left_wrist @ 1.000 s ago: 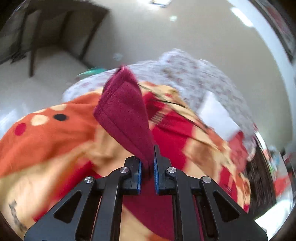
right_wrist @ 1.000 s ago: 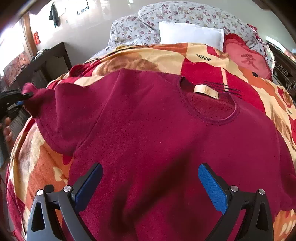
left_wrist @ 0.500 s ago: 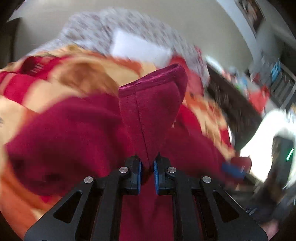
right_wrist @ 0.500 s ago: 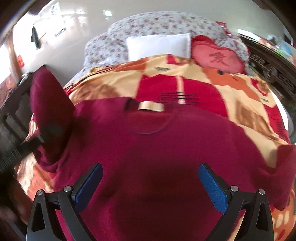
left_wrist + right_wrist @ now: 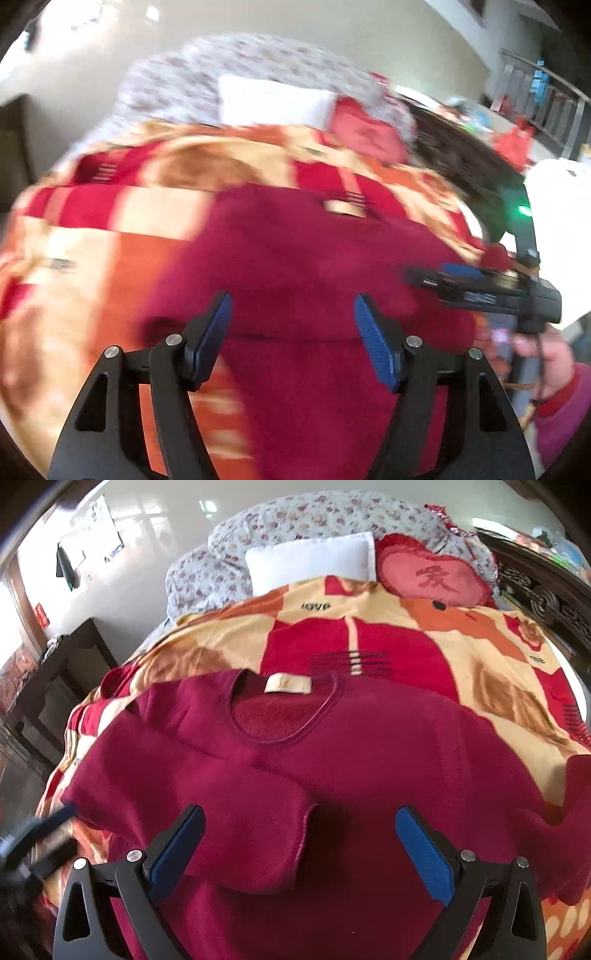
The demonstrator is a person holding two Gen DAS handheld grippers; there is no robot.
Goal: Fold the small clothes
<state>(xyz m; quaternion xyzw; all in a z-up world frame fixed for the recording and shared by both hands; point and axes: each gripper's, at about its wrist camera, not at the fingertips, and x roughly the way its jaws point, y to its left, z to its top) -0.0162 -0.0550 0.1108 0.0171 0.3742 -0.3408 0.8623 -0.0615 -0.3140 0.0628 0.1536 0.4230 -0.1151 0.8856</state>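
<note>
A dark red sweater lies face up on the bed, its cream neck label showing. Its left sleeve lies folded across the chest, cuff near the middle. My left gripper hovers over the sweater with its jaws opening; nothing is between the pads. My right gripper stands open above the folded sleeve's cuff, not touching cloth. In the left wrist view it shows at the right, held by a person's hand.
An orange, red and cream blanket covers the bed. A white pillow, a red heart cushion and a floral quilt lie at the head. A dark cabinet stands left, carved dark wood right.
The left gripper, shut on the sleeve, swept it across over the sweater's chest, then let it go and opened. The right gripper shifted a little and stayed open.
</note>
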